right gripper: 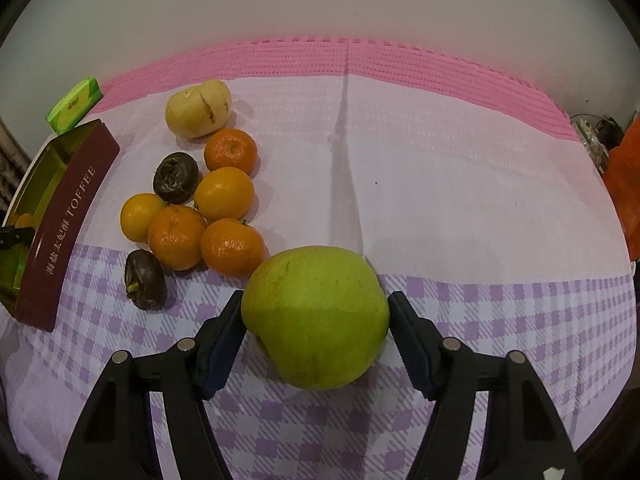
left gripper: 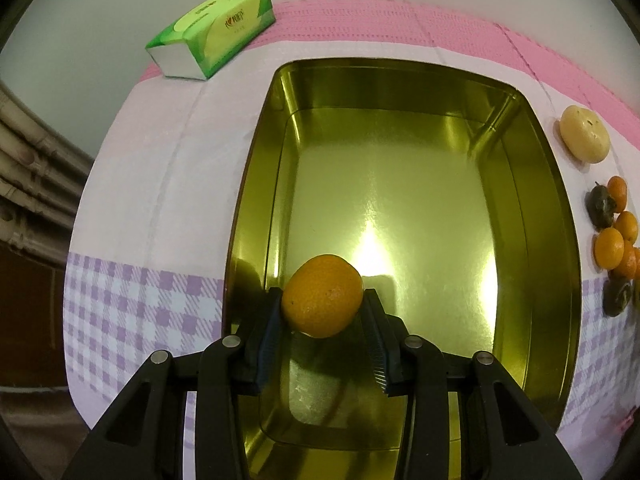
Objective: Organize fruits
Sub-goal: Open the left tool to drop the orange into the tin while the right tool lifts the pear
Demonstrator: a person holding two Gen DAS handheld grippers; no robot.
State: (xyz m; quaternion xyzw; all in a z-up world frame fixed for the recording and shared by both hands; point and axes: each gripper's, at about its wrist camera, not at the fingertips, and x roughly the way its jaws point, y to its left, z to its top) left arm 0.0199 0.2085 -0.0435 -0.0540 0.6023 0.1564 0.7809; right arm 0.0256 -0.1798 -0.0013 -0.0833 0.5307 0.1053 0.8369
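Observation:
My left gripper (left gripper: 320, 300) is shut on a small orange (left gripper: 322, 294) and holds it low inside an open gold tin (left gripper: 256, 184), near the tin's near end. No other fruit lies in the tin. In the right wrist view, my right gripper (right gripper: 315, 300) has both pads against a large green round fruit (right gripper: 316, 316) that rests on the checked cloth. To the left of that fruit lies a cluster of several oranges (right gripper: 230, 192), two dark wrinkled fruits (right gripper: 175, 177) and a pale yellow fruit (right gripper: 199, 109).
The tin's maroon side marked TOFFEE (right gripper: 68, 220) stands left of the fruit cluster. A green tissue pack (left gripper: 212, 32) lies behind the tin at the table's far left. The pink-and-lilac cloth (right gripper: 440, 160) is bare to the right. An orange object (right gripper: 628, 184) sits at the right edge.

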